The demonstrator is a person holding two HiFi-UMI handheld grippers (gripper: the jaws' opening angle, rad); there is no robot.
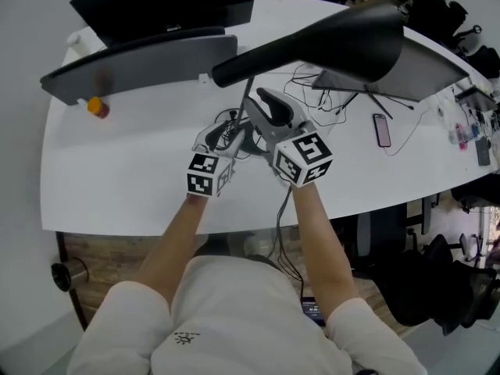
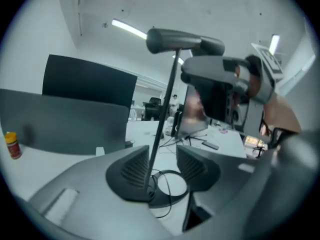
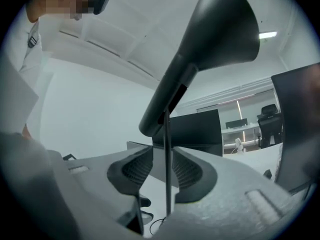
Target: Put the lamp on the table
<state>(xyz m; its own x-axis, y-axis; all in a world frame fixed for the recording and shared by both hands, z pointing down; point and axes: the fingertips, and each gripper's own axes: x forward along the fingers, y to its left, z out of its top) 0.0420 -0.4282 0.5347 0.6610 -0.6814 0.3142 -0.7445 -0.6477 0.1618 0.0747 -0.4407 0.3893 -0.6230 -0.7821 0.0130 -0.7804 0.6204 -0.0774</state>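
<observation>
A black lamp stands on the white table (image 1: 117, 178). Its cone-shaped head (image 1: 336, 41) hangs over the table, and its thin stem (image 2: 165, 109) rises from a ring base (image 2: 167, 186) wound with black cord. My left gripper (image 1: 226, 127) is low on the stem. In the left gripper view its jaws (image 2: 162, 169) stand open: the stem runs close by the left pad, with a wide gap to the right one. My right gripper (image 1: 262, 104) is higher up. It is open (image 3: 162, 171) too, with the stem (image 3: 167, 149) between its pads and clear of both, under the lamp head (image 3: 220, 39).
A black monitor (image 1: 168, 2) and a grey curved screen back (image 1: 141, 57) stand at the far left. A small orange-capped bottle (image 1: 97, 108) sits near them. Loose cables (image 1: 328, 92), a phone (image 1: 382, 130) and a grey laptop (image 1: 426, 69) lie to the right. The table's front edge runs under my forearms.
</observation>
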